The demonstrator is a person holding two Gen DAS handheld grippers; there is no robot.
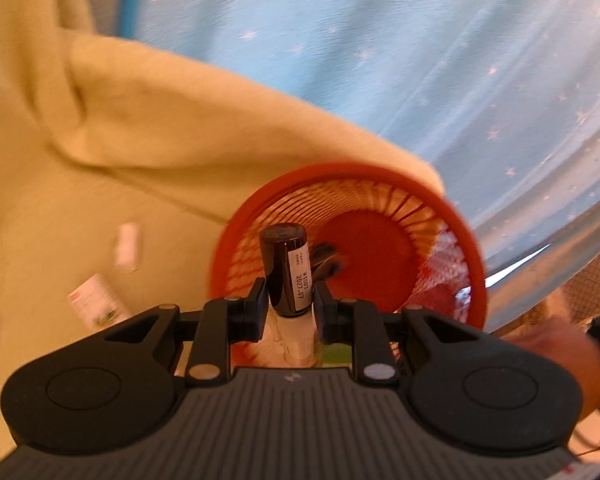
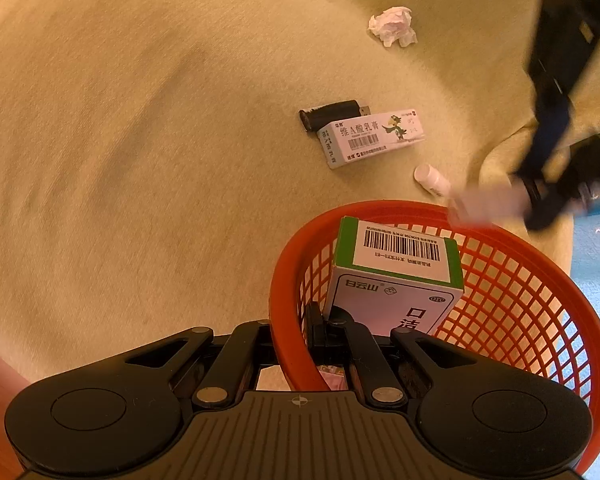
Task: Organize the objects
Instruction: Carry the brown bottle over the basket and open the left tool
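Observation:
My left gripper is shut on a small dark bottle with a white date label and a pale cap end. It holds the bottle just in front of the mouth of the red mesh basket, which tips toward the camera. In the right wrist view my right gripper is shut on the near rim of the basket. A green and white box with a barcode stands inside. The left gripper shows as a dark blur over the far rim.
On the yellow blanket lie a white medicine carton, a black cylinder touching it, a small white bottle and a crumpled tissue. A blue starred sheet lies beyond. A hand holds the other gripper.

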